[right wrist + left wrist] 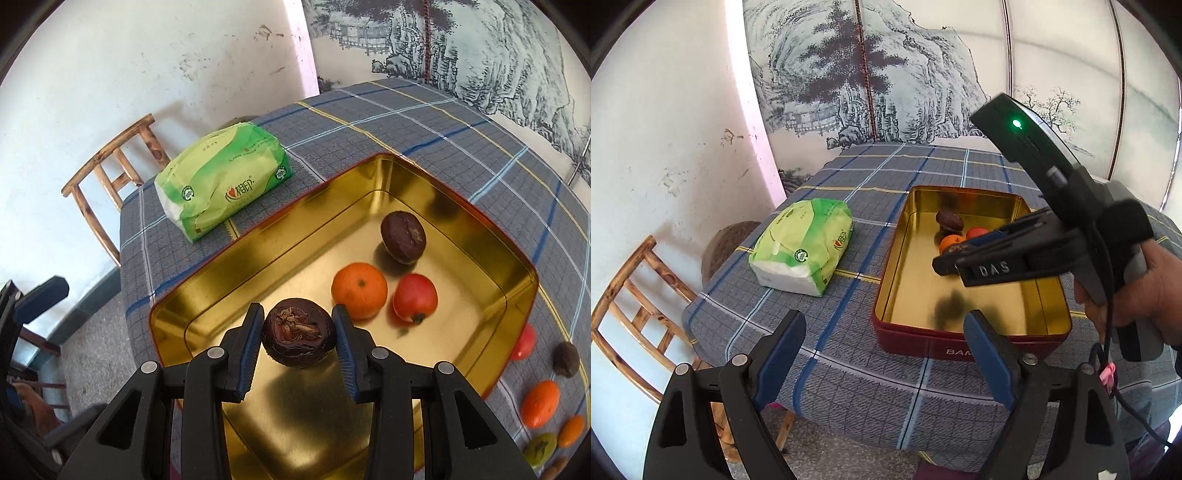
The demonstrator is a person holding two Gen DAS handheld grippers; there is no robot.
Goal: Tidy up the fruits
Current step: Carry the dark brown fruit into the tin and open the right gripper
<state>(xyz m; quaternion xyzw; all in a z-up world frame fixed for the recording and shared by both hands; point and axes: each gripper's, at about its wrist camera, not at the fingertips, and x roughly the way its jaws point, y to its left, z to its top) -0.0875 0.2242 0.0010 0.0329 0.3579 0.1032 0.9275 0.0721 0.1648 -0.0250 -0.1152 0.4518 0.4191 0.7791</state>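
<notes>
So the right gripper (298,338) has its blue pads clamped on either side of a wrinkly dark brown round fruit (298,338), held just over the gold-lined red metal tin (517,280). Inside that tin sit another dark fruit (403,237), a mandarin (359,290) and a red fruit (415,298). The left gripper (885,354) is spread wide with nothing in it, near the tin's front wall over the plaid tablecloth (827,325).

Scuffed white wall (665,147) w/ landscape mural (868,74); wooden chair (631,306).
</notes>
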